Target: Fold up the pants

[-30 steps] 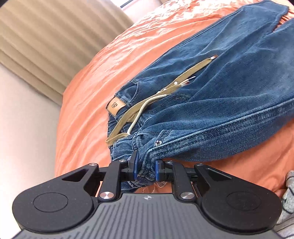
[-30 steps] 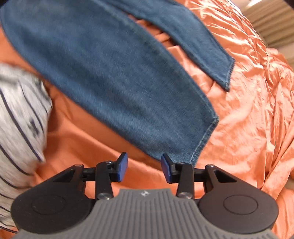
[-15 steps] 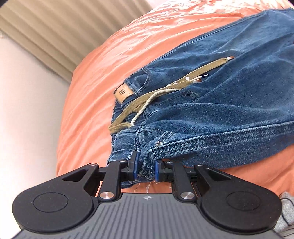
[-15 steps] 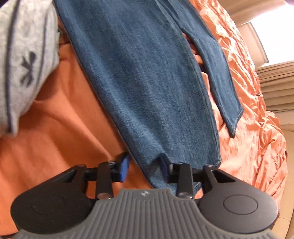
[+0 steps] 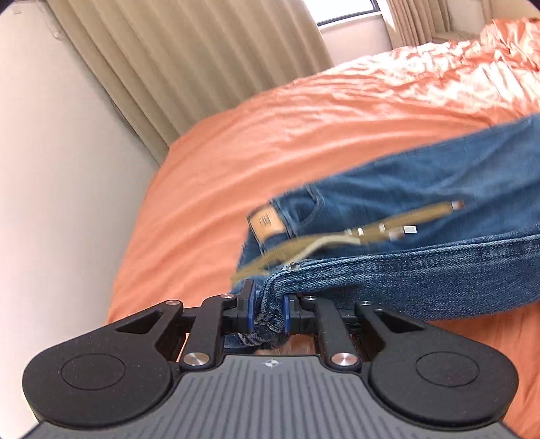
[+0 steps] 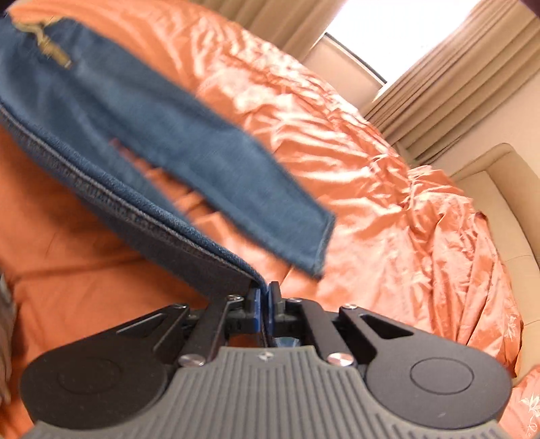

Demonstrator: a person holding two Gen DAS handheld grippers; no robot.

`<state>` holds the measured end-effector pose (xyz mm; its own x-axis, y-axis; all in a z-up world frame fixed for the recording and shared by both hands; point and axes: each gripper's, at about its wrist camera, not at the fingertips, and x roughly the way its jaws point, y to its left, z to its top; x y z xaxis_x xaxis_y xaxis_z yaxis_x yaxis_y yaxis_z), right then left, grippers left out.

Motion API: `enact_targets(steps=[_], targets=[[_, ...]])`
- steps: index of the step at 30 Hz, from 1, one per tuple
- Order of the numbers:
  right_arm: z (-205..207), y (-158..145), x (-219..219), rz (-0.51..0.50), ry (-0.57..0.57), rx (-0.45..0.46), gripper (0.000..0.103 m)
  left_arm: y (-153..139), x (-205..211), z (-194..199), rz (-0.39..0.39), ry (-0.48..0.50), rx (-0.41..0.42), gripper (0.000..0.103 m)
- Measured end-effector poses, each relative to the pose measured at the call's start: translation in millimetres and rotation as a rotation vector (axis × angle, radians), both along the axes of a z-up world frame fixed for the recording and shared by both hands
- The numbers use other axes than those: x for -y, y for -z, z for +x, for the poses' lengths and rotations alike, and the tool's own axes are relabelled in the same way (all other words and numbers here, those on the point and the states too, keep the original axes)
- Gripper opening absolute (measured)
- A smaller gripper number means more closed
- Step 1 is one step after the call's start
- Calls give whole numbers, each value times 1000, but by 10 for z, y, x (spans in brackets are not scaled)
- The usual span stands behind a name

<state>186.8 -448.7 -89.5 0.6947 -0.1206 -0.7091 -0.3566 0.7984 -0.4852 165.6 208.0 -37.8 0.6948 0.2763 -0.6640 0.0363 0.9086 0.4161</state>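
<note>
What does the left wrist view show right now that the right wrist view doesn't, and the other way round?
Only the left wrist view shows the left gripper shut on the bunched waist end of the jeans, the tan leather patch and the plain wall.

Only the right wrist view shows the right gripper shut on a leg hem, the other leg's hem hanging loose, and a beige padded surface beside the bed.

Both show the jeans lifted, the olive belt, the orange bedcover, beige curtains and a bright window.
</note>
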Motion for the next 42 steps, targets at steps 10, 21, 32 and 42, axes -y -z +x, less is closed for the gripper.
enact_targets(steps=[10, 21, 32, 42], targets=[[1654, -40, -77, -30, 79, -15, 0, -120, 11, 1352, 22, -54, -63, 17], [3104, 1240, -188, -89, 132, -227, 0, 960, 36, 2694, 69, -30, -294, 18], [3309, 1473, -71, -50, 225, -209, 29, 1372, -34, 3004, 81, -11, -374, 34], [2936, 793, -131, 79, 375, -72, 62, 611, -165, 2563, -22, -10, -241, 90]])
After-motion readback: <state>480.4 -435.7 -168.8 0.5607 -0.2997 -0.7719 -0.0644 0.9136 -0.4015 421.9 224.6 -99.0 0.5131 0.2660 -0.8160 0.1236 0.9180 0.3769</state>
